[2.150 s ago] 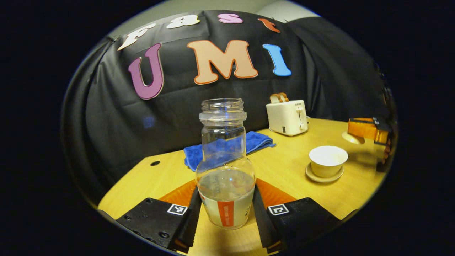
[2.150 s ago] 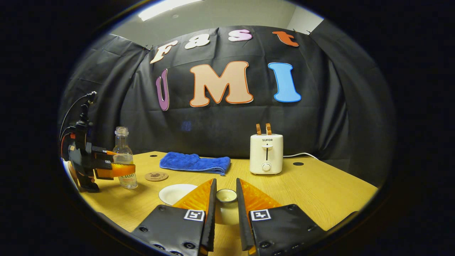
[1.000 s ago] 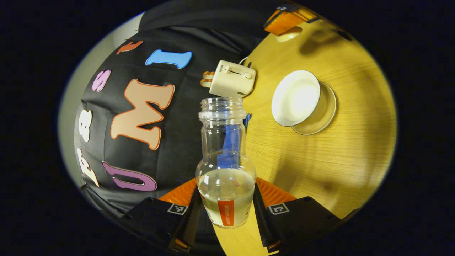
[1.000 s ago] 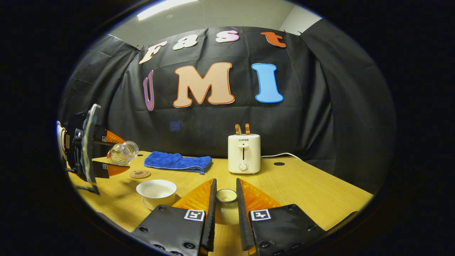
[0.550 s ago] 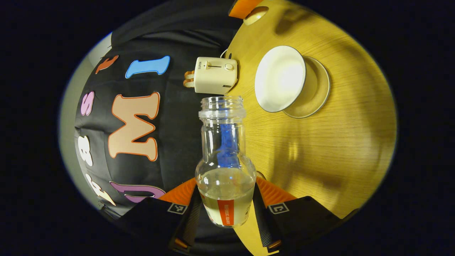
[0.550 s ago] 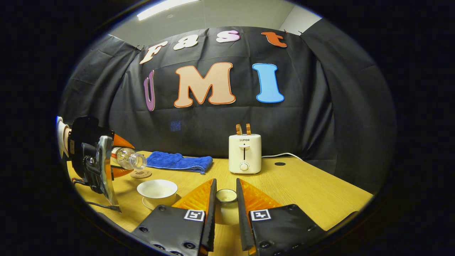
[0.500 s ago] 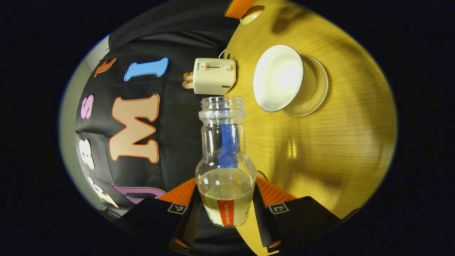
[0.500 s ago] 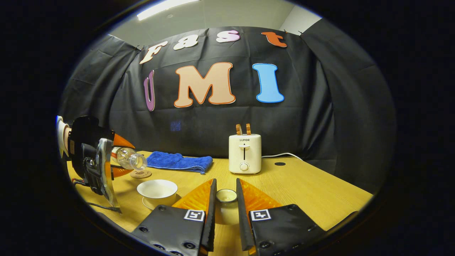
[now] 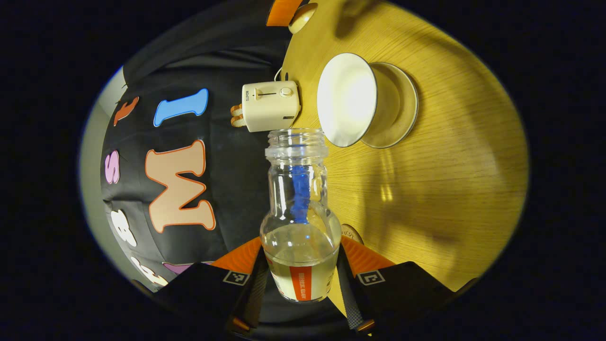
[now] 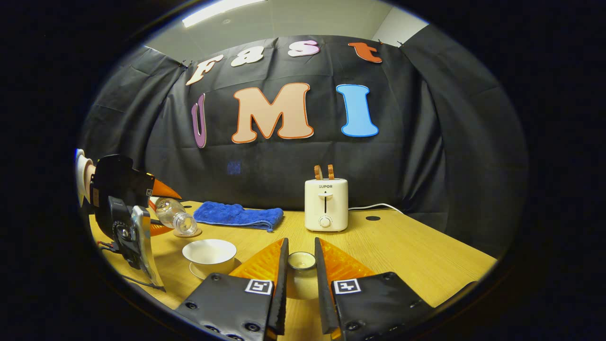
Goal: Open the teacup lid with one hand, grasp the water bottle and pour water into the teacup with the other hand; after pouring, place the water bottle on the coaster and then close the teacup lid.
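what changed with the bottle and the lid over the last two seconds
The left gripper lifted the bottle off the table and tipped it, mouth down, toward the open teacup. The right gripper kept holding the lid; toaster and towel stayed put.

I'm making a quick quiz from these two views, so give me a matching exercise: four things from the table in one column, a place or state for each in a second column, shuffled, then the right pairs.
Things:
1. water bottle
2. teacup
3. teacup lid
4. blue towel

Places or states:
A. folded, lying by the booth wall
B. held off the cup, between the right gripper's fingers
C. tilted over, gripped by the left gripper
D. uncovered, standing on its saucer

Pairs: 1-C, 2-D, 3-B, 4-A
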